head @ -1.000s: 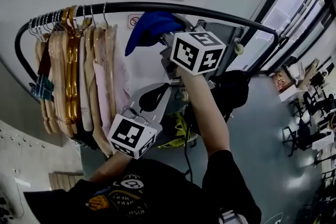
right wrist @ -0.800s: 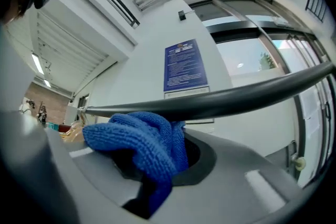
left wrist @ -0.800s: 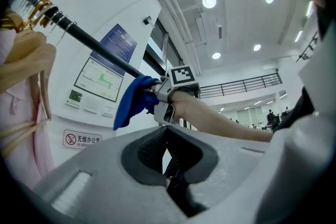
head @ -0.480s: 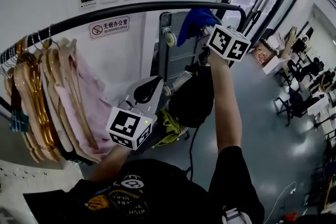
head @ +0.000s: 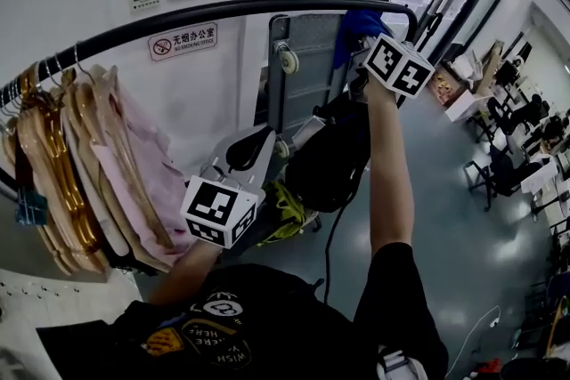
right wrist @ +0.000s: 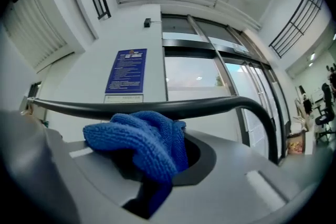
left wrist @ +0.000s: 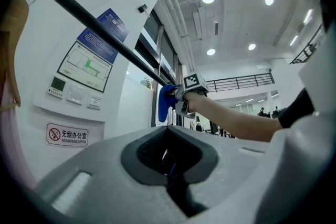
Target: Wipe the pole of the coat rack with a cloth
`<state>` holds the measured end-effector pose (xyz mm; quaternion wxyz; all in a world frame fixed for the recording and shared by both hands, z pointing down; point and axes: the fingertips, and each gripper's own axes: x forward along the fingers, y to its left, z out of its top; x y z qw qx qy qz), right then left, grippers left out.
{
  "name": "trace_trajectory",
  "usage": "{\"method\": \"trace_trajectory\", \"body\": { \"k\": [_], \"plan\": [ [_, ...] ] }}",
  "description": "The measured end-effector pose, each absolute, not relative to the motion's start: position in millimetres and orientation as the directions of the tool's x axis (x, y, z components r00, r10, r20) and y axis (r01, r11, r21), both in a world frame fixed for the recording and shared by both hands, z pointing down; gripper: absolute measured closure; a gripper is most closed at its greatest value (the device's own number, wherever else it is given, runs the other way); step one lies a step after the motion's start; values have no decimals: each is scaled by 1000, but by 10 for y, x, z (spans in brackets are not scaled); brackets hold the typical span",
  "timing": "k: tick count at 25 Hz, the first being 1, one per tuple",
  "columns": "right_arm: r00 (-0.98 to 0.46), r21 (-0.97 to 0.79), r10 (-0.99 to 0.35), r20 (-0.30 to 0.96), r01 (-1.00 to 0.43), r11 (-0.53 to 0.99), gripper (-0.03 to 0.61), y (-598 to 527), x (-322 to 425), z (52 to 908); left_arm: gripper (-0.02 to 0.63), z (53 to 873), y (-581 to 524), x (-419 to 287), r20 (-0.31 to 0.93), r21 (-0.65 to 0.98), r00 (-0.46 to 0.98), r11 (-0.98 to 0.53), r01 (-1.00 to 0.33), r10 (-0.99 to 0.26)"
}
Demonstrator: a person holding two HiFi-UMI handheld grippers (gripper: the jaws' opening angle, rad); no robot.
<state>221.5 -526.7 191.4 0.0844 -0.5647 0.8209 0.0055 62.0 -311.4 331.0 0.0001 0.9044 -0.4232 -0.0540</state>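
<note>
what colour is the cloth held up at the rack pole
The cloth is bright blue, clearest in the right gripper view.

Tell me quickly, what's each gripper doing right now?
Left gripper: closed, holding nothing.
Right gripper: closed on the blue cloth.

I log: one black short-sleeved T-shirt [head: 267, 329], printed chest badges; left tongs [left wrist: 171, 173], right tongs [right wrist: 155, 186], pale grey shells, black-and-white marker cubes [head: 218, 211].
</note>
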Motion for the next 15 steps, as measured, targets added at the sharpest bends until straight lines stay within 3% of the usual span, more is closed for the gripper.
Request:
{"method": "trace_trajectory", "body": {
  "k": [9,15],
  "plan": [
    [-754,68,-637,-159,-652,755,523,-4153,-263,1916,620,3440,-2959,248,-73,51,565,-569,-821,-822],
    [-880,109,-453,-143,-468,877,522,-3562,-1392,1930,620,3501,-2816,-62,-68,54,506,-510,-858,-860]
  ]
}}
